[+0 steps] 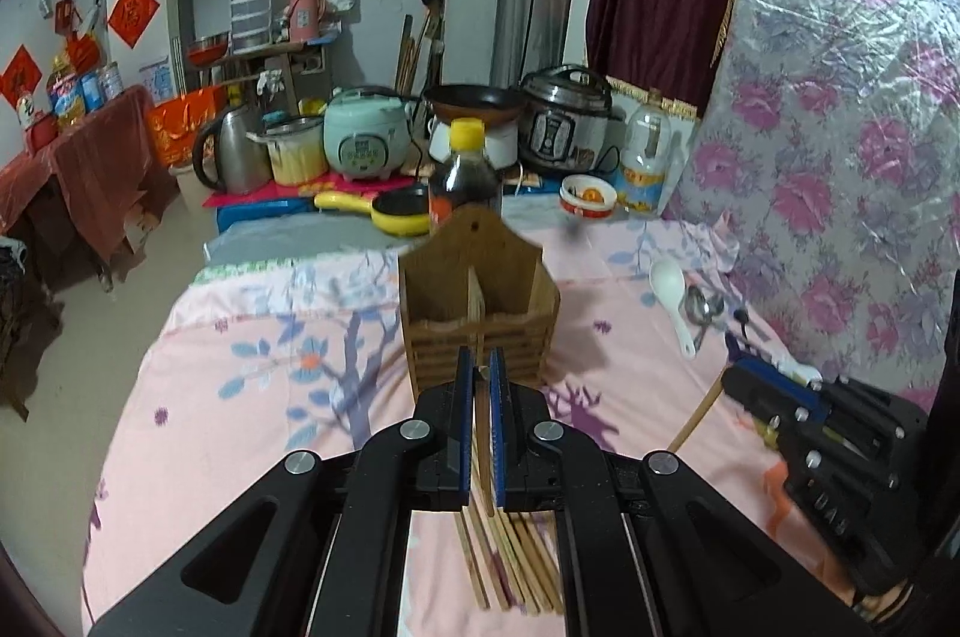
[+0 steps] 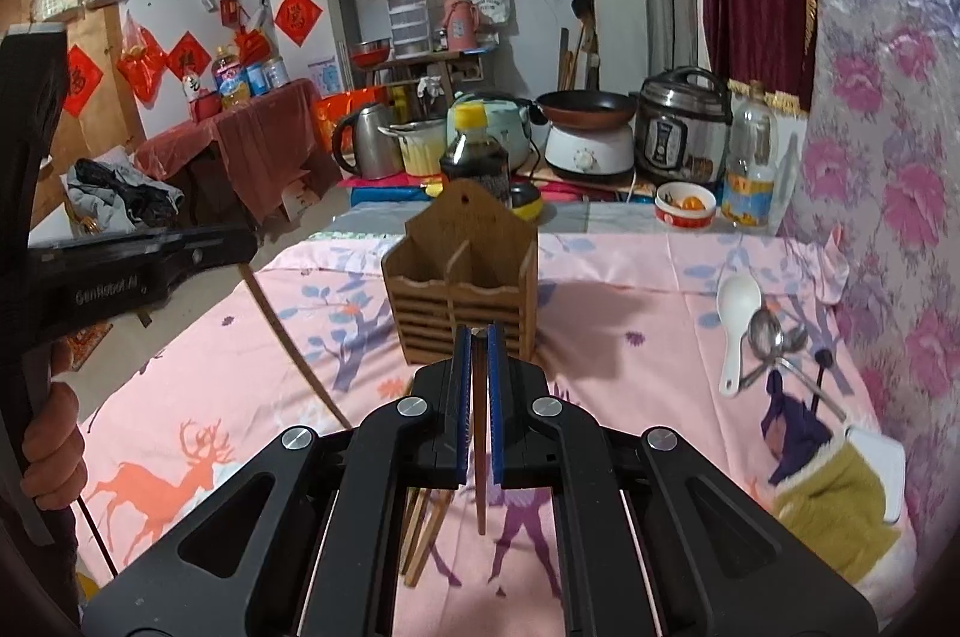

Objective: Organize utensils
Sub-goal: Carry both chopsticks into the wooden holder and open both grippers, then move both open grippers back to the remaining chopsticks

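A wooden utensil holder point(image 1: 477, 304) stands upright on the pink patterned cloth point(image 1: 252, 367) that covers the bench, its peaked back panel at the far side and a divider splitting it into two compartments; nothing shows standing in either compartment. Just in front of it, the left gripper point(image 1: 478, 379) has its blue-padded fingers point(image 1: 462, 415) closed on a single wooden chopstick point(image 1: 482, 433), which hangs down between them above a loose heap of chopsticks point(image 1: 510, 565) lying on the cloth. The right gripper point(image 2: 475, 355) likewise has its fingers point(image 2: 461, 397) clamped on one chopstick point(image 2: 480, 457), whose lower end hangs free over the cloth beside a few more chopsticks point(image 2: 426, 523). To the right of the holder lie a white plastic spoon point(image 2: 737, 331) and, touching it, a cluster of metal spoons point(image 2: 774, 337), near the floral wall covering. Behind the holder stands a dark sauce bottle point(image 1: 465, 181) with a yellow cap, and farther back a kettle, rice cooker, frying pan and pressure cooker line the bench's far end.
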Motion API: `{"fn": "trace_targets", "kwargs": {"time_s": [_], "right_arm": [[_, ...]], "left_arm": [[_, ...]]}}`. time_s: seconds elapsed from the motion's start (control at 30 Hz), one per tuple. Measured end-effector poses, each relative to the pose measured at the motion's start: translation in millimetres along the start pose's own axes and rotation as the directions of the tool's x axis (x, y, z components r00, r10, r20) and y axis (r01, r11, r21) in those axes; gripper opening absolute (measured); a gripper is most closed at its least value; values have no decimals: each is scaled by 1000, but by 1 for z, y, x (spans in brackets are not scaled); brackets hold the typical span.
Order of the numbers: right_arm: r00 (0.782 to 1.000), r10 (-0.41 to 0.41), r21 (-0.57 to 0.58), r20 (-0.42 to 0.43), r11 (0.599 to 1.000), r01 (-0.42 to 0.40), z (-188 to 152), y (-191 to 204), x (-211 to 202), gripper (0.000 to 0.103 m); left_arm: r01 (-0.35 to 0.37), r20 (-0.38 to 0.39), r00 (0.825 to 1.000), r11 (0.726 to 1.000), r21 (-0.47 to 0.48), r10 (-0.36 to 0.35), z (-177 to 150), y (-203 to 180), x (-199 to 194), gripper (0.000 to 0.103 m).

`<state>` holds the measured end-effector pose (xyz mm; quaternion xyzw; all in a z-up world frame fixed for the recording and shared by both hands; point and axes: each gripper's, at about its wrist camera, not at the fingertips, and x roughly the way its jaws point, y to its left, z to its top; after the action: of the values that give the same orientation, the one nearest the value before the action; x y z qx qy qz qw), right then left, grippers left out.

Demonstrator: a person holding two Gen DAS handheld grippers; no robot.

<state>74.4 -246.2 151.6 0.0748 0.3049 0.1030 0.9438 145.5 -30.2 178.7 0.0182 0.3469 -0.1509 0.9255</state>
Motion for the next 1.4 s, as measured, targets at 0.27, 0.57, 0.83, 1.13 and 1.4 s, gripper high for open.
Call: {"fn": "trace_targets", "kwargs": {"time_s": [0.27, 0.57, 0.83, 1.13, 1.4], "right_arm": [[989, -7, 14, 149, 1000, 5, 77, 6, 13, 6], [966, -63, 47, 250, 997, 53, 113, 7, 83, 6], [994, -57, 78, 95, 996, 50, 74, -14, 135, 11], [990, -48, 123, 134, 992, 31, 65, -17, 81, 45], [978, -130, 74, 164, 990, 120, 16, 2, 16, 89]], "left_arm": [[-38, 162, 986, 999, -33, 43, 79, 8, -5, 6], [-60, 231, 969, 993, -102, 82, 99, 28, 62, 6], [-66, 79, 994, 985, -162, 80, 56, 62, 118, 46], [-72, 116, 988, 964, -255, 104, 28, 81, 63, 79], [-100, 107, 985, 957, -271, 133, -32, 78, 17, 96]]}}
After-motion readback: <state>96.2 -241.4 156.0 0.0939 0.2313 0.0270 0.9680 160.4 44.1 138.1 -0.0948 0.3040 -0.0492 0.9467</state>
